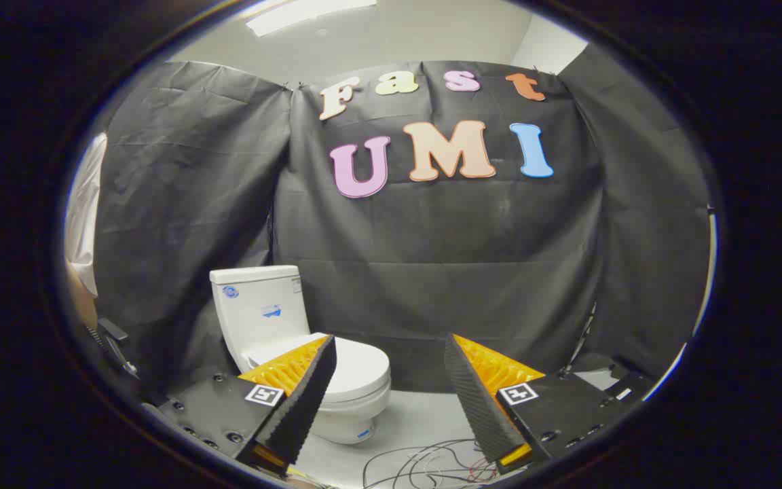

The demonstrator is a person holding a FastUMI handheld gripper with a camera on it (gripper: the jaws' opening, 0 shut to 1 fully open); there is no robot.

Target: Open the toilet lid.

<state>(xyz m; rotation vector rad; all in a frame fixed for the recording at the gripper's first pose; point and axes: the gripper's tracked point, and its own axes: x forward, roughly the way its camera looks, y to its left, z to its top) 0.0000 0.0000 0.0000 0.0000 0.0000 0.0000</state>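
Toilet lid [357, 367], a smooth white oval of plastic, is lying flat and closed over the bowl of a white ceramic toilet [269, 319], whose tank is standing against the black cloth wall [445, 272] at the far left corner of the pale grey floor [425, 421]. That placement is leaving the rounded front of the lid facing out into the booth, which is probably where an edge can be caught, though no lip or gap under it is clear from here.

The gripper [391, 346] is being held low and some way back from the toilet, its 2 fingers spread wide with nothing between them. The left finger is overlapping the near side of the lid in the view without touching it; the right finger is pointing at bare wall. Such a wide spread suits hooking or nudging a thin edge rather than clamping.

A tangle of thin dark cables [432, 462] is lying on the floor just ahead of the fingers, near its front edge, so a low approach could snag them. My judgement: the task has not begun.
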